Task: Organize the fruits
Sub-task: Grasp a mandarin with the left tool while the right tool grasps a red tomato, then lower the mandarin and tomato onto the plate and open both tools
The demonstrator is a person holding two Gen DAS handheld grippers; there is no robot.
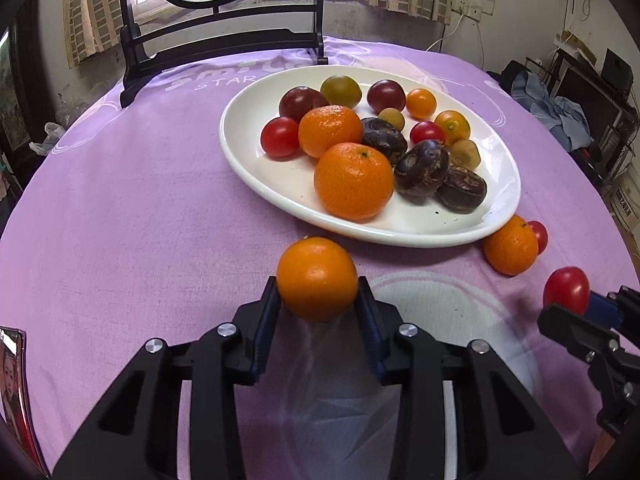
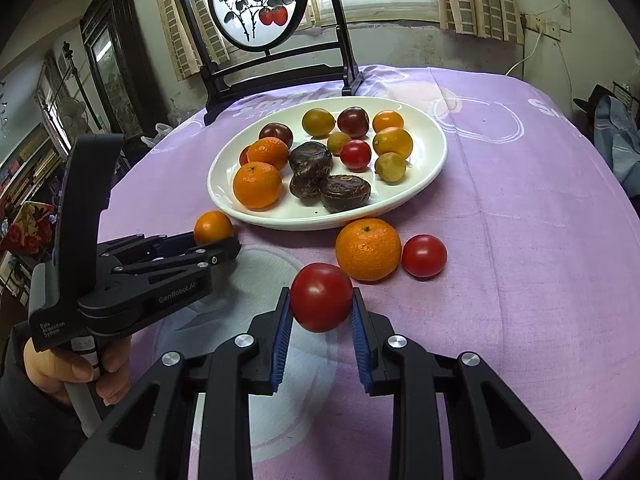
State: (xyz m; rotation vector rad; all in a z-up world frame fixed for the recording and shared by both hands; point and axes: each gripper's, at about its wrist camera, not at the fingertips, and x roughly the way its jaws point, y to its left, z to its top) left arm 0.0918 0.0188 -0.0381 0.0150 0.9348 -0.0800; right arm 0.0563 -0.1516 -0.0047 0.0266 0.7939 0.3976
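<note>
Gripping a small round orange citrus fruit (image 1: 317, 279) between its blue-padded fingers, the left gripper (image 1: 318, 300) sits just short of the white oval ceramic plate (image 1: 256, 168) on the purple tablecloth (image 1: 120, 208). The right gripper (image 2: 321, 312) is clamped on a glossy red cherry tomato (image 2: 321, 297). The plate holds tangerines, tomatoes, kumquats and dark brown water chestnuts. A larger dimpled tangerine (image 2: 368, 249) and a second red tomato (image 2: 424, 255) lie side by side, apparently touching, on the cloth beside the plate's near rim.
</note>
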